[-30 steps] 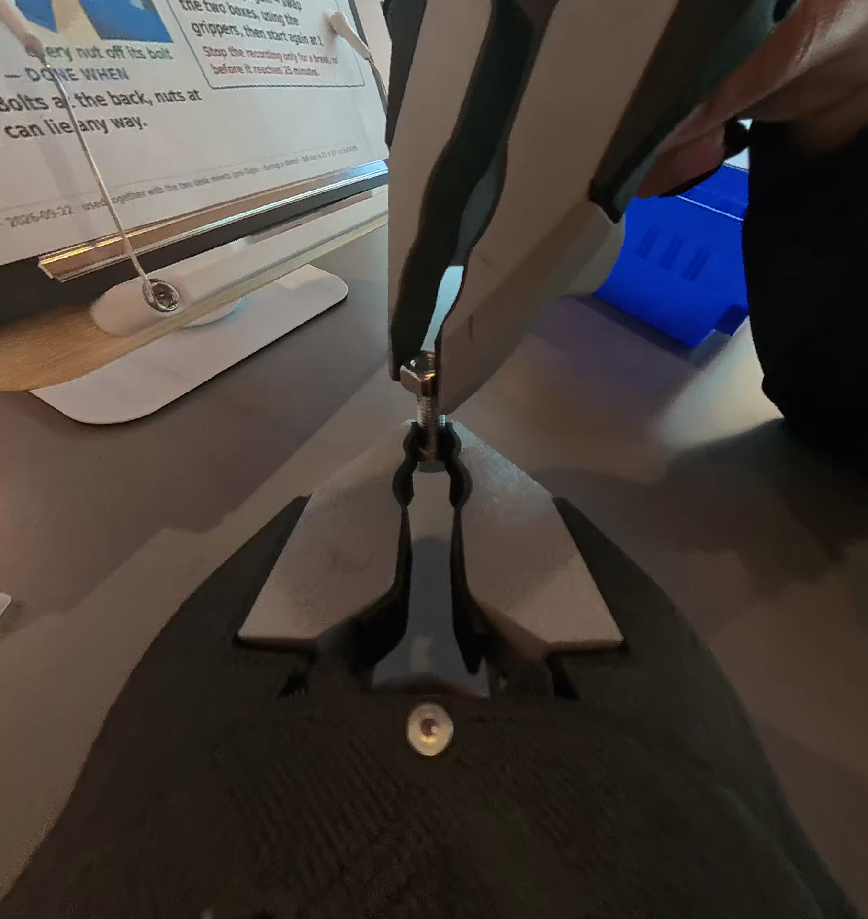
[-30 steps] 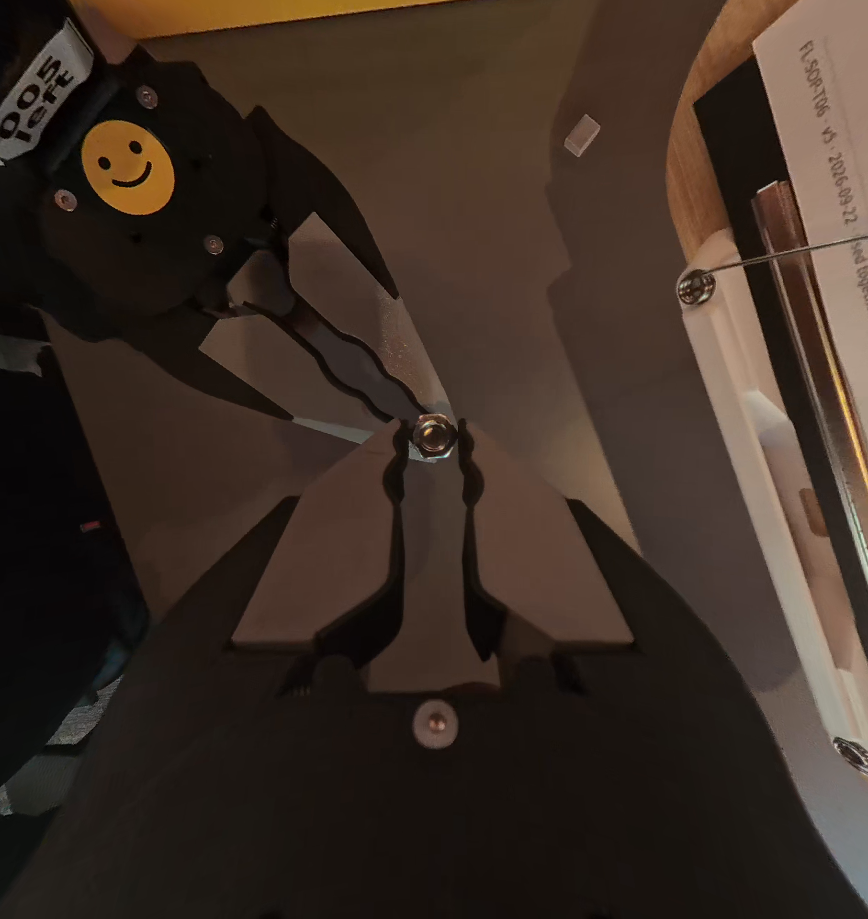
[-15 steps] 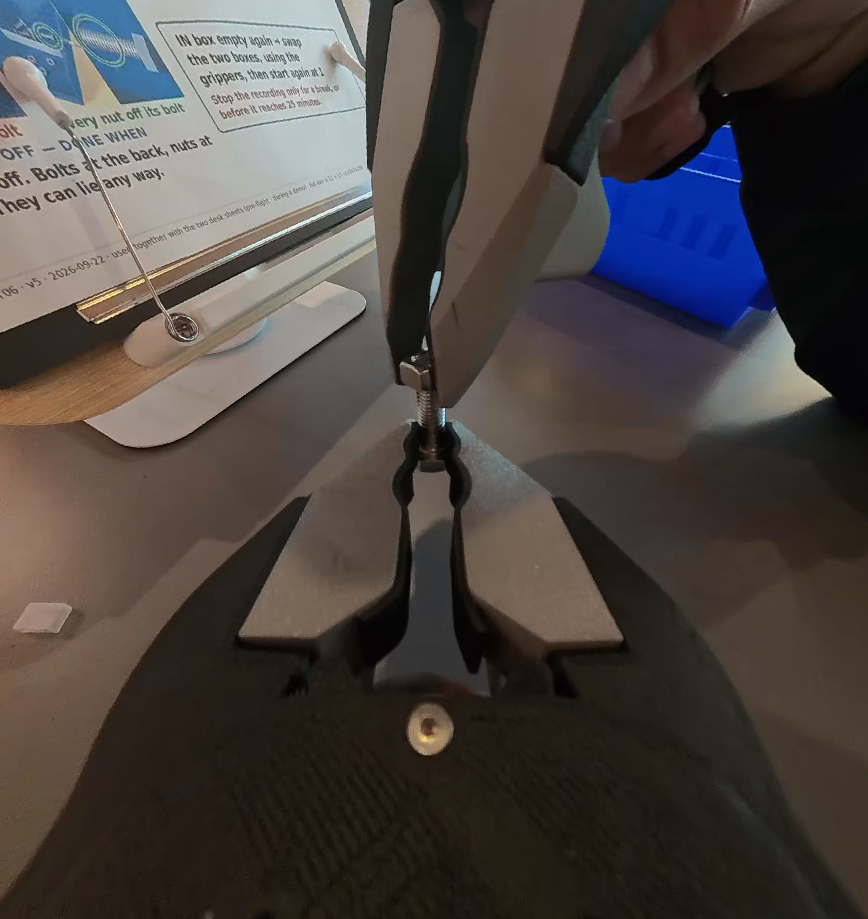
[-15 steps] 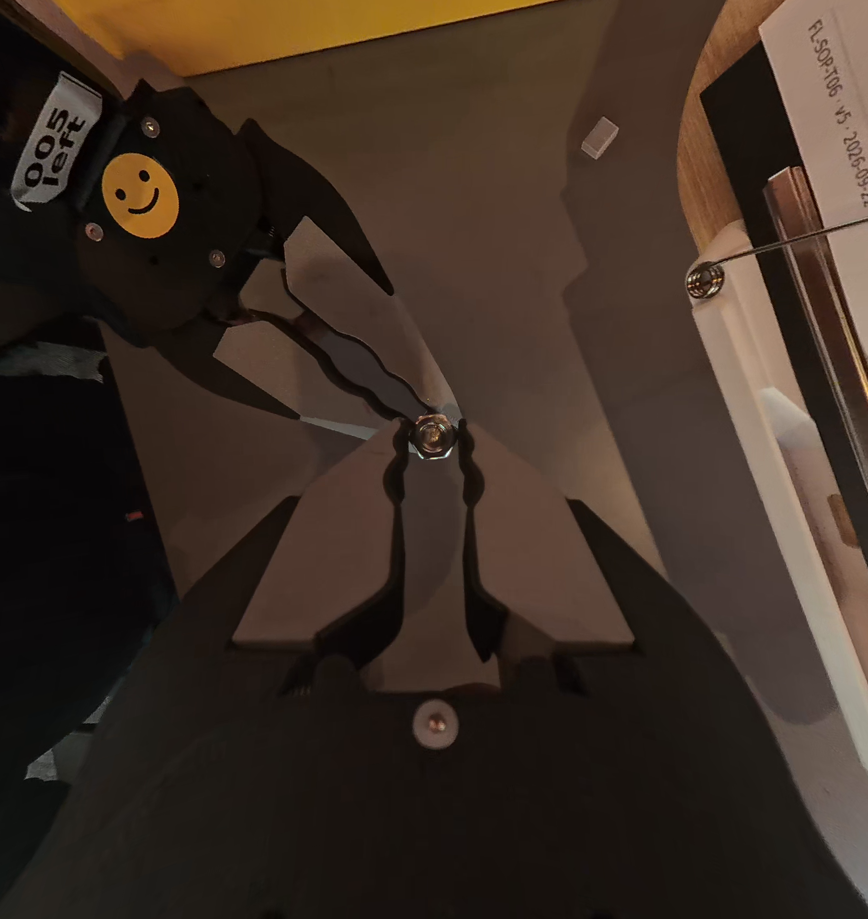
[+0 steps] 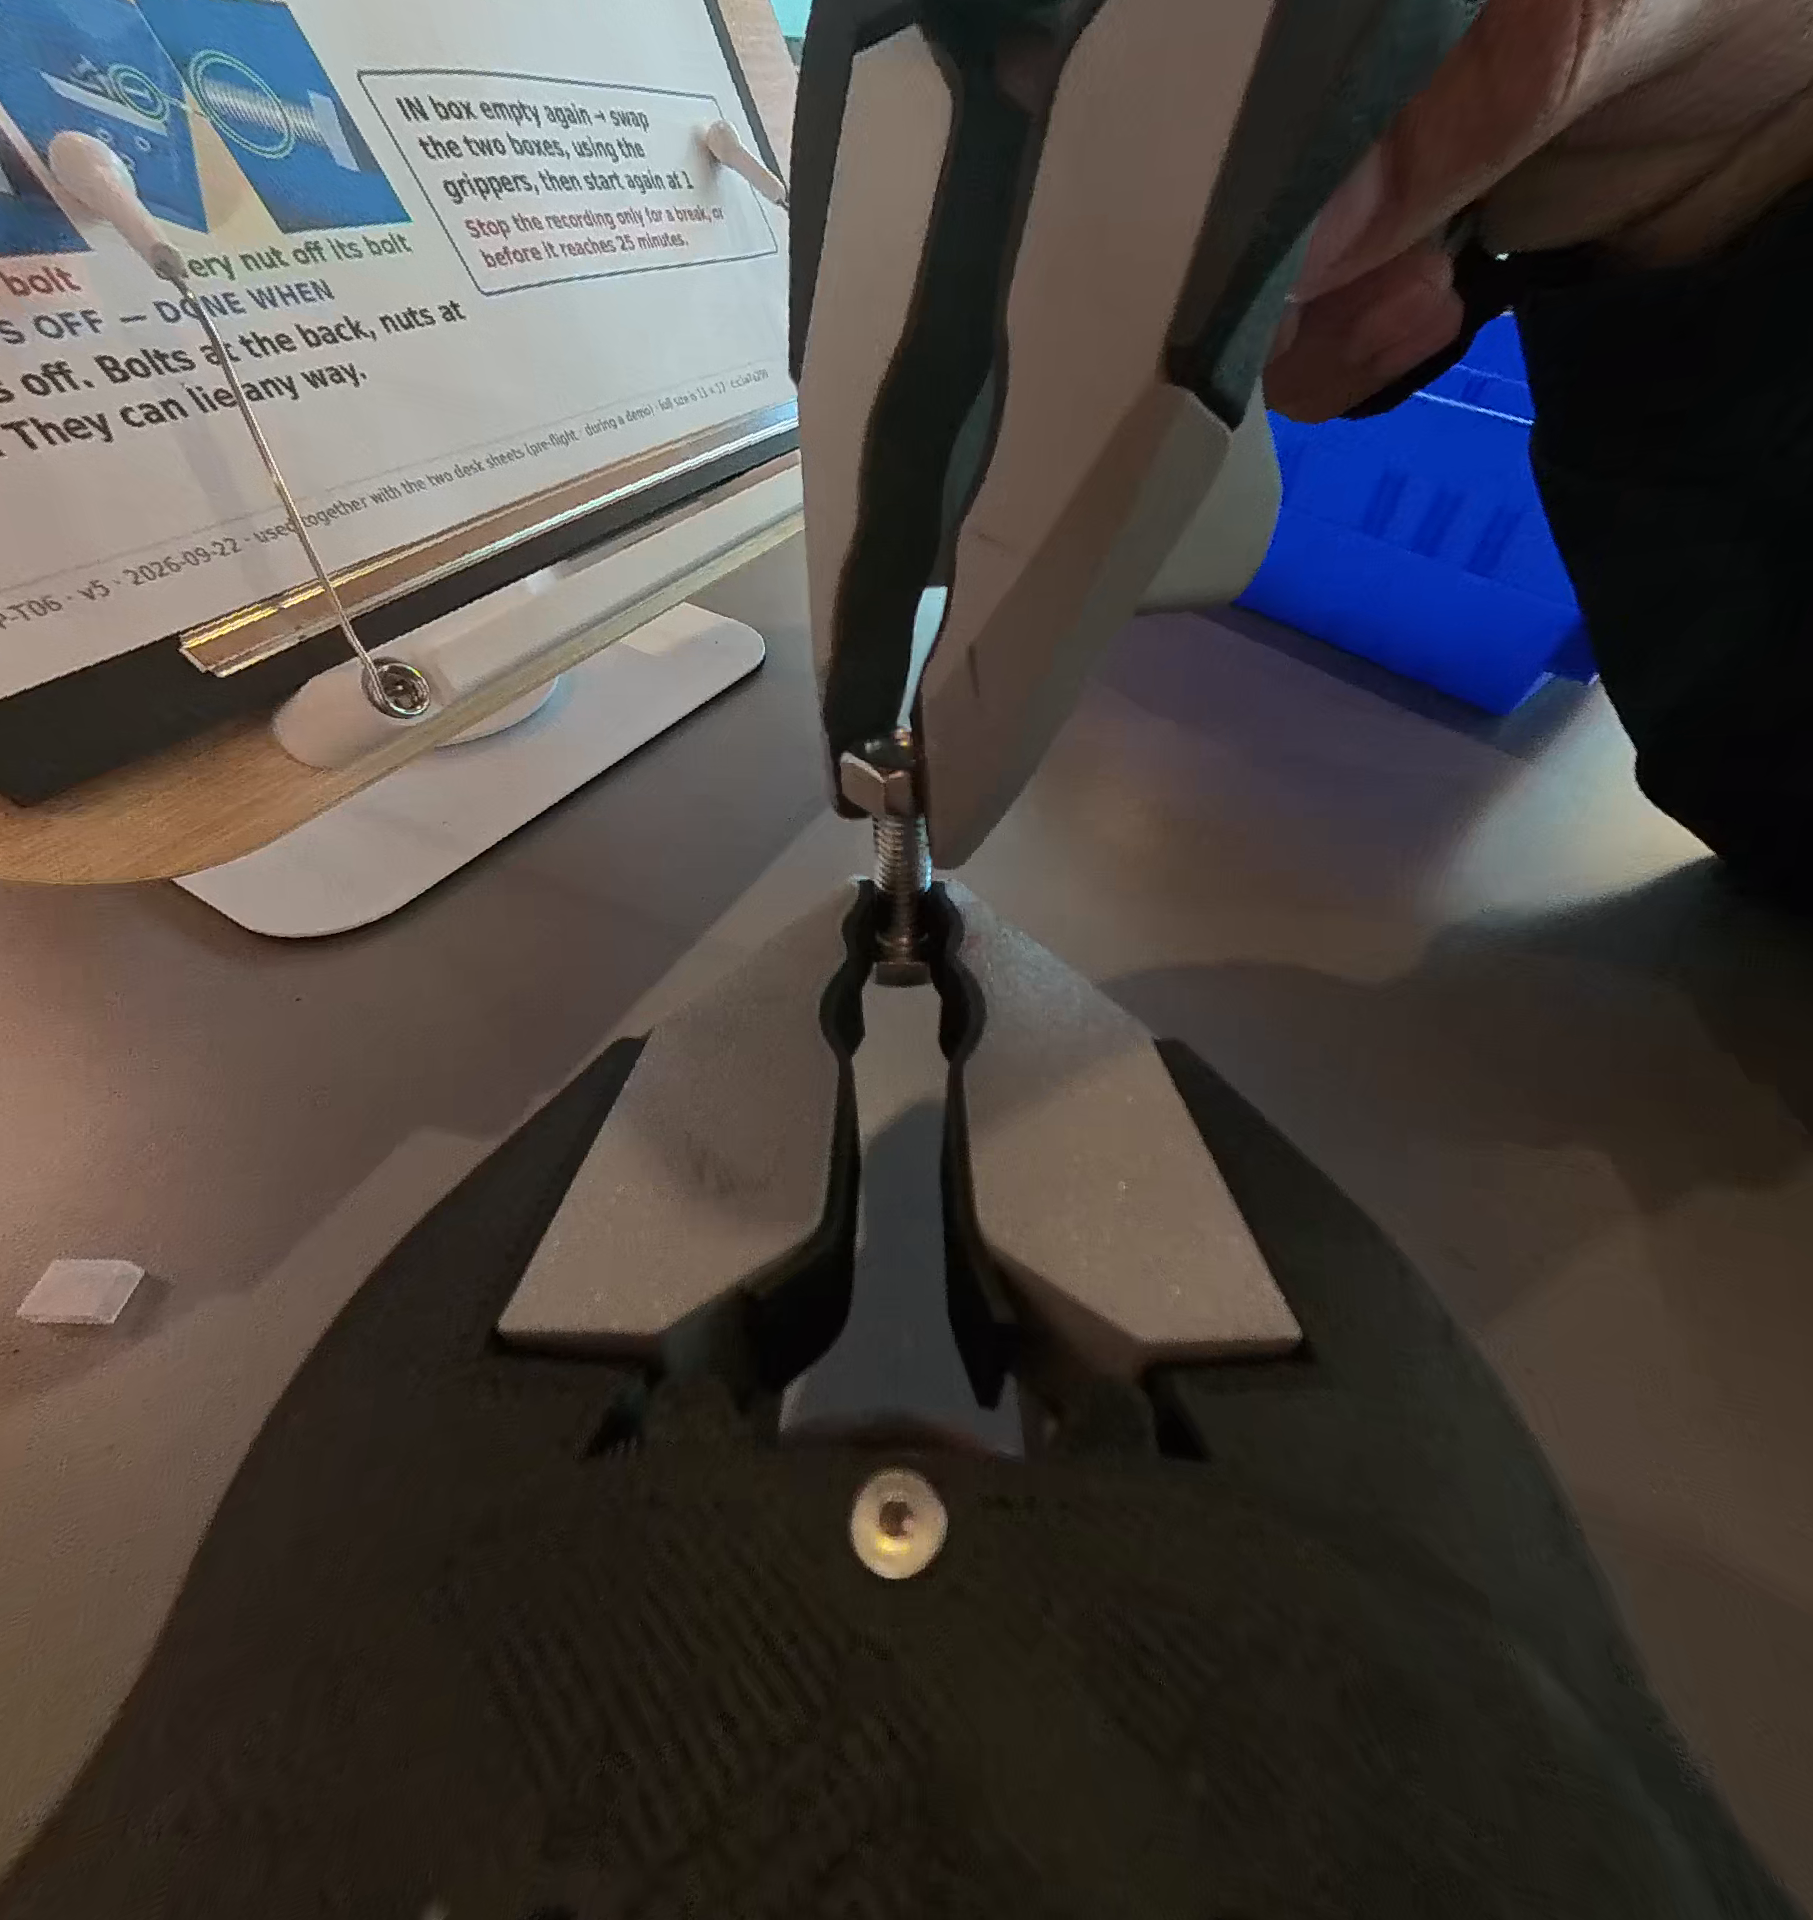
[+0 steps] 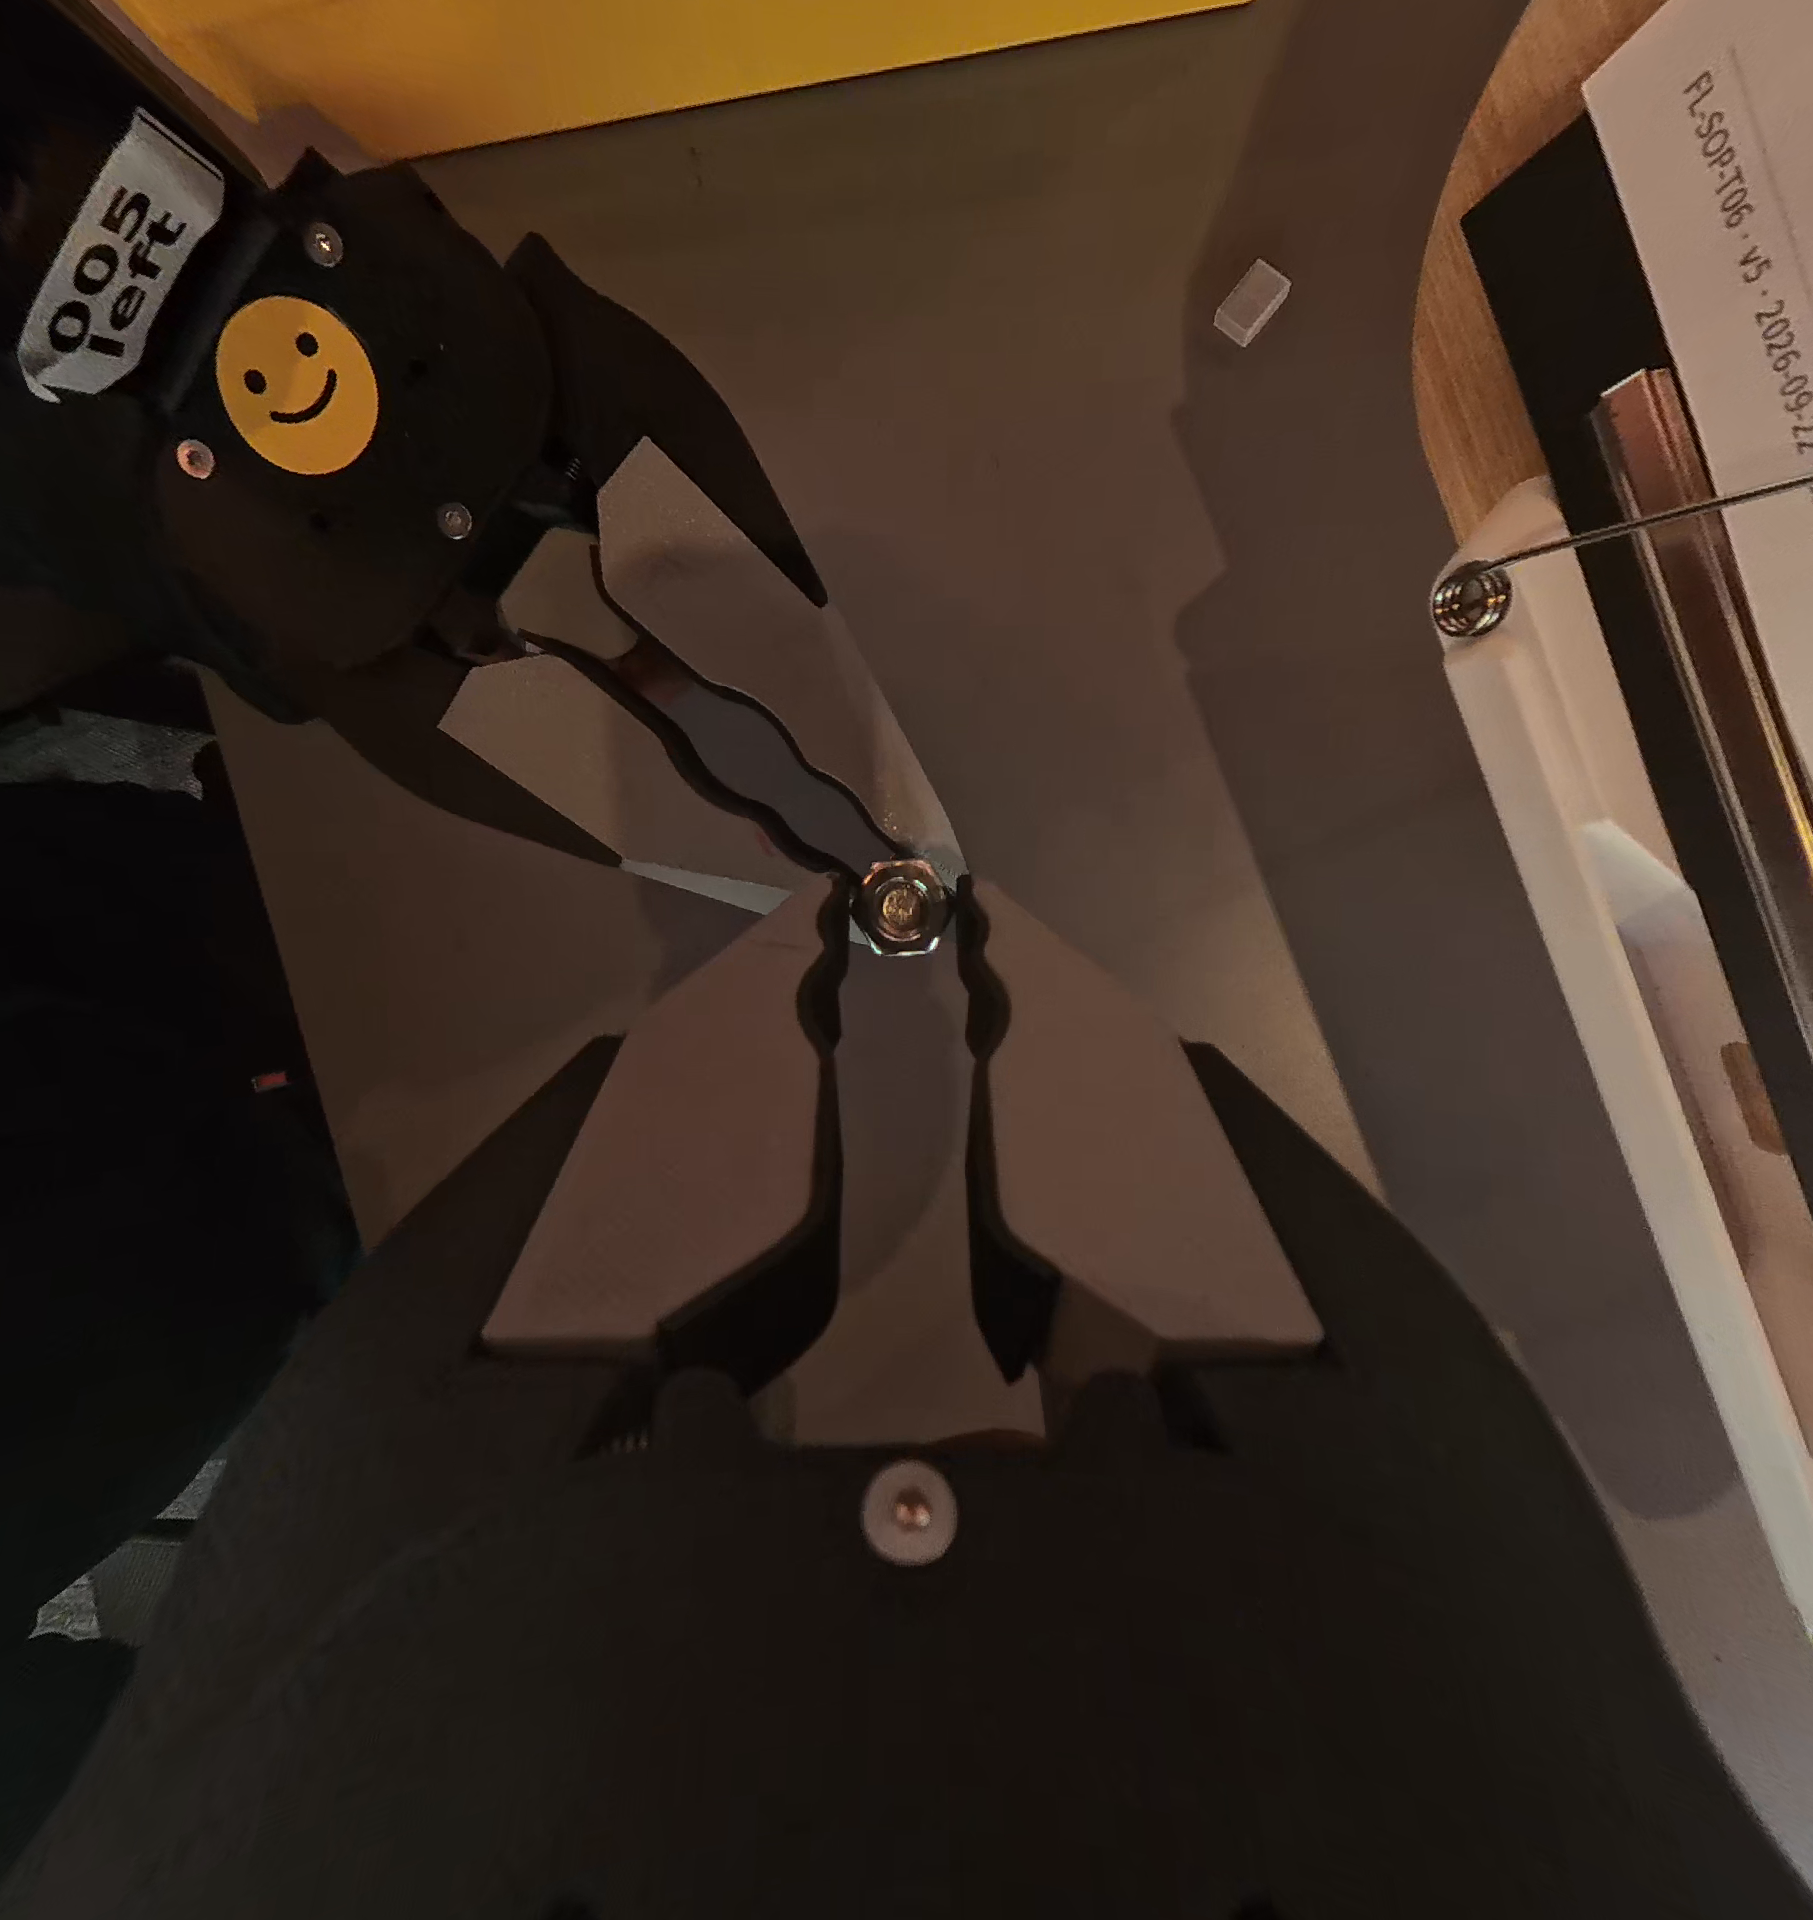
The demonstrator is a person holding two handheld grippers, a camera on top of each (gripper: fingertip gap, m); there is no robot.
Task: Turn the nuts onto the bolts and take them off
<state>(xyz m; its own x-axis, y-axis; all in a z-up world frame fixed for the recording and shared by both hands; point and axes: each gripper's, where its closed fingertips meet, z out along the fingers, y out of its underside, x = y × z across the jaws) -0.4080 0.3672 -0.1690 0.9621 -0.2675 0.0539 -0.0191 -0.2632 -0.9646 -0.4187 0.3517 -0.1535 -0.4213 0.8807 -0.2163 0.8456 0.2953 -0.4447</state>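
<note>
Bolt: you have the bolt (image 5: 897, 857) upright in the air above the table (image 5: 258, 1091), between the two claws, with bare thread showing in the gap.
Left claw: your left gripper (image 5: 897, 935) is clamped on the bolt's lower end. That likely fixes the shank so it cannot spin with the nut.
Right claw: your right gripper (image 6: 902, 914) comes straight down from above, closed on the nut (image 5: 878, 784) at the top of the thread. Its camera looks down the bolt's axis, so a twist of your hand (image 5: 1504, 156) turns the nut about the thread.
Why crossed: the claws meet roughly at right angles, so neither blocks the other's tips.
Direction: you cannot tell from these views whether the nut is going on or coming off.
Since a second ago: both grips are unchanged and the exposed thread looks about the same length. The stand (image 5: 466, 831) now shows more of its sheet and the white tab (image 5: 81, 1291) sits further into the left view. In the right view the left gripper's body has swung further into frame, so you have moved the pair together.
Bin: the blue bin (image 5: 1401, 582) sits behind, well apart.
</note>
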